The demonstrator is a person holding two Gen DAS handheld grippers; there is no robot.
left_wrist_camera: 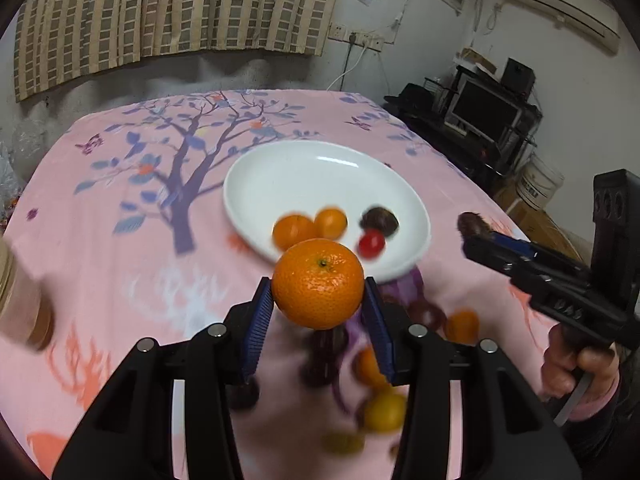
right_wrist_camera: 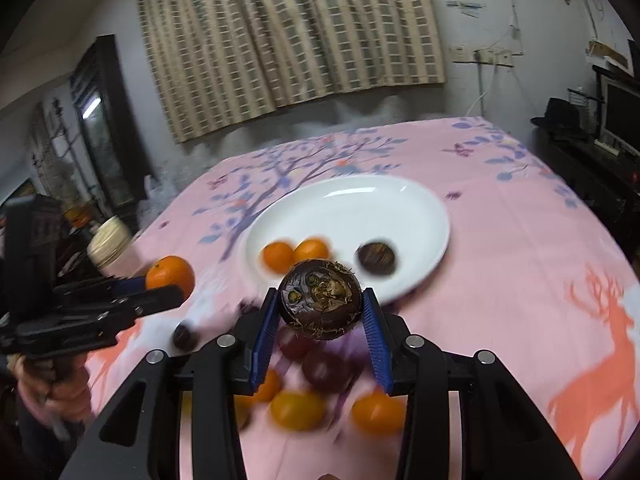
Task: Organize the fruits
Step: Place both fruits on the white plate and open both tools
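Left claw: gripping a mandarin (clear of the loose fruit below), bound for the plate ahead. Right claw: clamping a water chestnut, likewise.

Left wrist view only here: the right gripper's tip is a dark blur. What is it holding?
Observer: The right gripper is shut on a round brown fruit with dry fibres on top, one blue pad on each side.
Operator: How does my orange look from there?
Observer: In the right wrist view, the orange sits at the tip of the left gripper, left of the plate.
Operator: Anything beyond the table's left side?
Observer: A dark cabinet with a glass front stands by the wall.
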